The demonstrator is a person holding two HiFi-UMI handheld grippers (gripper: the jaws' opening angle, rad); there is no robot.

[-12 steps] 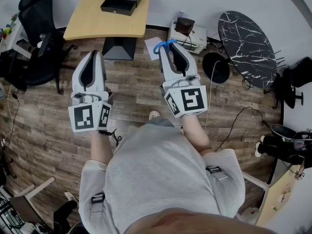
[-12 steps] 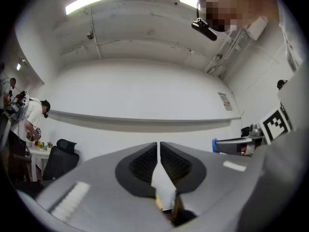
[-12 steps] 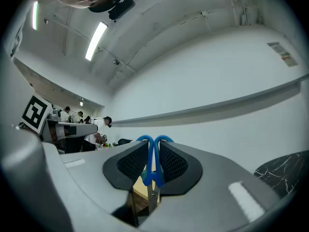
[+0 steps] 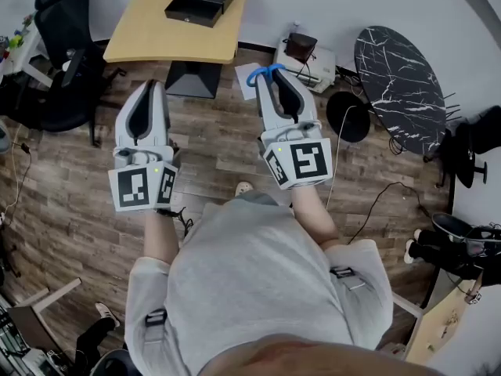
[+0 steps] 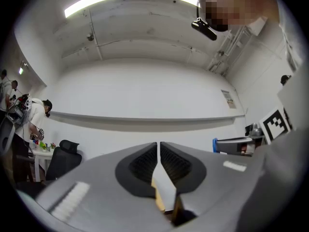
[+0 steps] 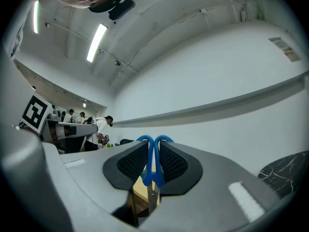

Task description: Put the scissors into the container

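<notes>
**Scissors in right jaws, container on far surface**

Head view: both grippers were held up in front of the person, over the wooden floor (image 4: 211, 143).

The right gripper (image 4: 274, 78) sat at centre frame. Its jaws were clenched on the scissors (image 4: 264, 72), whose blue handle loops stuck out past the jaw tips. The right gripper view confirmed this: the scissors (image 6: 150, 164) were pinched upright between the two black pads, with the loops above them and the metal below.

The left gripper (image 4: 149, 89) sat left of centre, well apart from the right one. In the left gripper view, the left gripper (image 5: 158, 149) had its jaws pressed together at the tips, with nothing between them.

The container (image 4: 199, 1), a black box, lay at the top of the frame on the tan surface (image 4: 153, 37), well apart from the scissors.

A black chair (image 4: 59, 61) stood at the upper left. A round black table (image 4: 399, 81) stood at the upper right.
</notes>
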